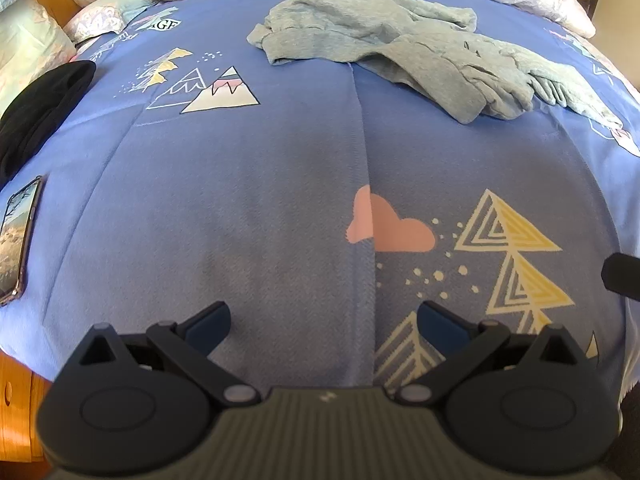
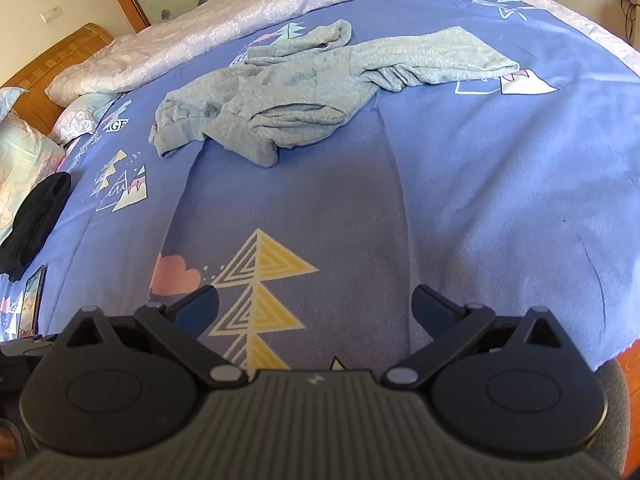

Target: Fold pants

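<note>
I hold a gripper in each hand over a big blue bed cover (image 1: 260,184) with little mountains and trees printed on it.

My left gripper (image 1: 324,320) has its two dark fingers spread wide apart, with nothing between them. Far left of the crumpled light grey knit pants (image 1: 384,52) lies a phone (image 1: 18,236) with a picture on its screen; the edge of the left view cuts part of it off. Behind the phone sits a lump of black cloth (image 1: 44,108). I cannot tell what it is. Farther back are pale patterned pillows (image 1: 24,44), only partly in view.

The pants lie in a messy heap on the far half of the blue cover, well apart from both grippers. One leg stretches off to the right. The folds hide the waist, so I cannot make it out.

Behind the pants runs a rolled-up white quilt (image 2: 248,12).

My right gripper (image 2: 316,312) is spread wide too, holding nothing. A dark tip (image 1: 622,276) pokes in at the right edge of the left view, cut off.
</note>
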{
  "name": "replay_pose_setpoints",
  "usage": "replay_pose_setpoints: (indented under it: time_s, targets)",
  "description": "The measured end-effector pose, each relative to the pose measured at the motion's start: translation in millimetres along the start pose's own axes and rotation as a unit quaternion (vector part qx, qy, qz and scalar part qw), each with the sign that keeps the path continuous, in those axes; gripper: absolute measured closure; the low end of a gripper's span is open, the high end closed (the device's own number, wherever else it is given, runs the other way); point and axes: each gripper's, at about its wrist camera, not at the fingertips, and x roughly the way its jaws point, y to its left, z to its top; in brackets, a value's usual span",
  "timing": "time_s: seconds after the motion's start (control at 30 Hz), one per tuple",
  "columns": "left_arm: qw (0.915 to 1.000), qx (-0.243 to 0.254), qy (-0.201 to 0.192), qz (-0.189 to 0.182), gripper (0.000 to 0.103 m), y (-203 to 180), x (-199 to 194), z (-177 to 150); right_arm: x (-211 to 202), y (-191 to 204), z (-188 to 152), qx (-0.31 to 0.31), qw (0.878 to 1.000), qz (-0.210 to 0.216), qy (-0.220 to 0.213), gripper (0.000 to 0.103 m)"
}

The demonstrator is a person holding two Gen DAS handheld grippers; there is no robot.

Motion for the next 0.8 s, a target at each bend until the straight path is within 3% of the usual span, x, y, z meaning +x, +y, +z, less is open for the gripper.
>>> replay_pose_setpoints:
  time_s: [0.17, 0.27, 0.43, 0.53, 0.63, 0.8]
  targets:
    - [0.9997, -0.011, 0.02, -0.012, 0.0, 3.2, 7.6, -0.9, 4.6, -2.6, -1.0, 0.008, 1.0, 0.0, 0.012, 0.001]
    - [0.9997, -0.011, 0.02, -0.012, 0.0, 3.3, 7.8, -1.7, 5.7, -3.0, -1.4, 0.01, 1.0, 0.004, 0.017, 0.007]
    - [0.9995, -0.015, 0.022, -0.018, 0.0, 5.1, 9.4, -1.9, 6.1, -0.6, -1.5, 0.003, 1.0, 0.01, 0.021, 0.025]
    - [0.9994, -0.018, 0.02, -0.021, 0.0, 5.4, 7.4, -1.7, 6.8, 1.0, -1.1, 0.0, 1.0, 0.013, 0.023, 0.041]
    - [0.9996, -0.022, -0.007, -0.017, 0.001, 7.9, -2.8, -0.9, 6.3, 1.9, -0.5, -0.002, 1.0, 0.014, 0.021, 0.054]
    - [0.9963, -0.006, -0.085, 0.007, 0.0, 7.6, -28.7, 0.7, 5.0, 7.4, 0.3, -0.013, 1.0, 0.011, 0.015, 0.06]
